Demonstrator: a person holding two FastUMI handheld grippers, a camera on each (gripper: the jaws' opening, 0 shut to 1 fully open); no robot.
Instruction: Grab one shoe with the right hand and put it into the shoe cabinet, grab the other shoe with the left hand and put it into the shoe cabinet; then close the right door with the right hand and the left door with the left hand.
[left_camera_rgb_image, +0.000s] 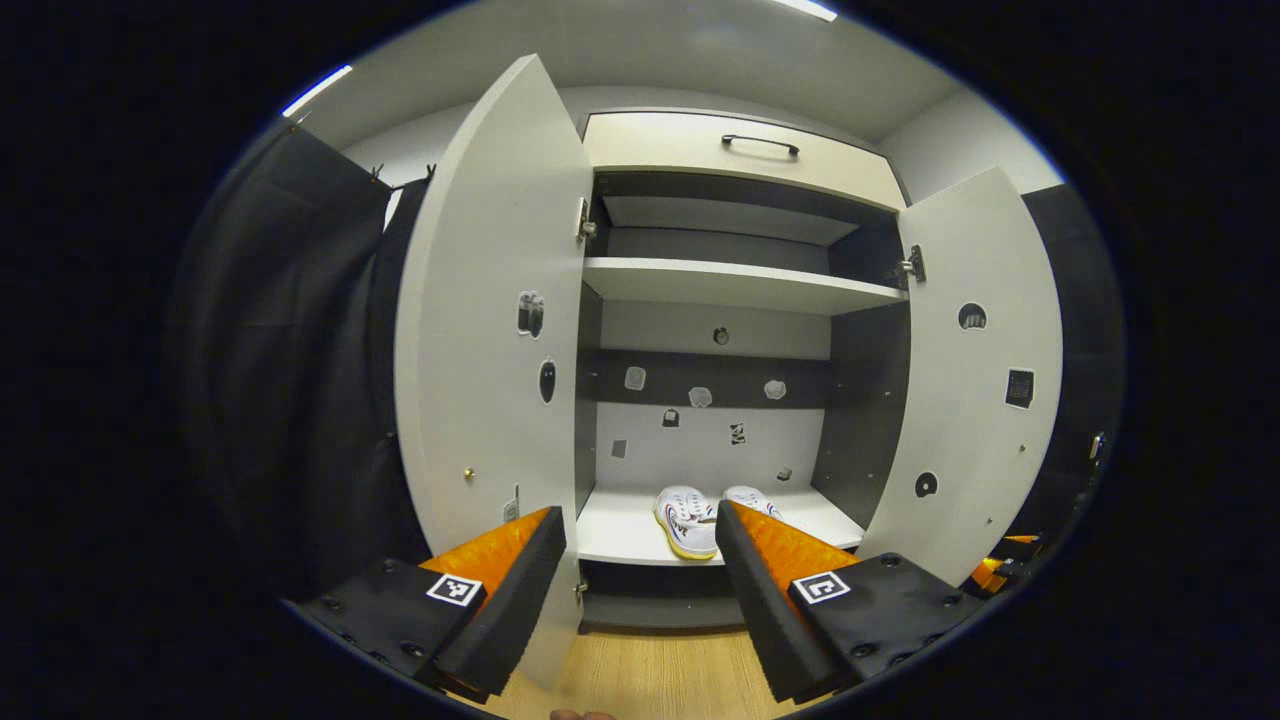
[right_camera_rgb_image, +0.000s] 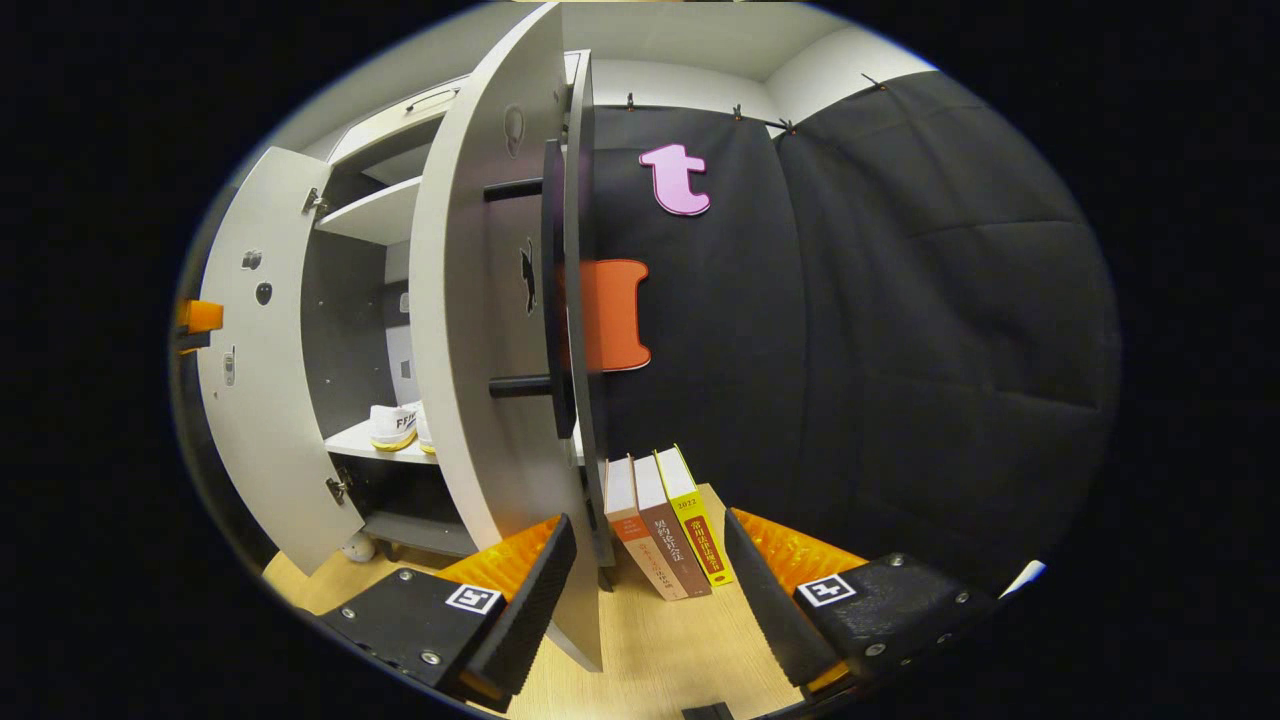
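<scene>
My right gripper (right_camera_rgb_image: 645, 575) sits nearest the lens, fingers spread and holding nothing, with the lower edge of the right door (right_camera_rgb_image: 480, 330) standing between them. My left gripper (left_camera_rgb_image: 640, 560) is likewise spread and empty, facing the open cabinet (left_camera_rgb_image: 740, 150).

Cabinet: both doors swung wide; in the left gripper view the left door (left_camera_rgb_image: 490, 330) stands at left, the right door at right. Each is a tall, stiff, flat panel on hinges; I judge it light to swing but smooth-faced, so a push on the outer face near the free edge, well away from the hinges, should turn it with least effort. Pinching the thin edge is possible but risks slipping.

Shoes (left_camera_rgb_image: 690, 515): both lie side by side on the bottom shelf (left_camera_rgb_image: 620, 535), toes toward me, so I judge the stowing steps done and the right door next.

Books (right_camera_rgb_image: 665, 530): three lean just beside the right door on the surface (right_camera_rgb_image: 660, 650); they stand behind the panel, so I judge a closing swing carries it away from them.
</scene>
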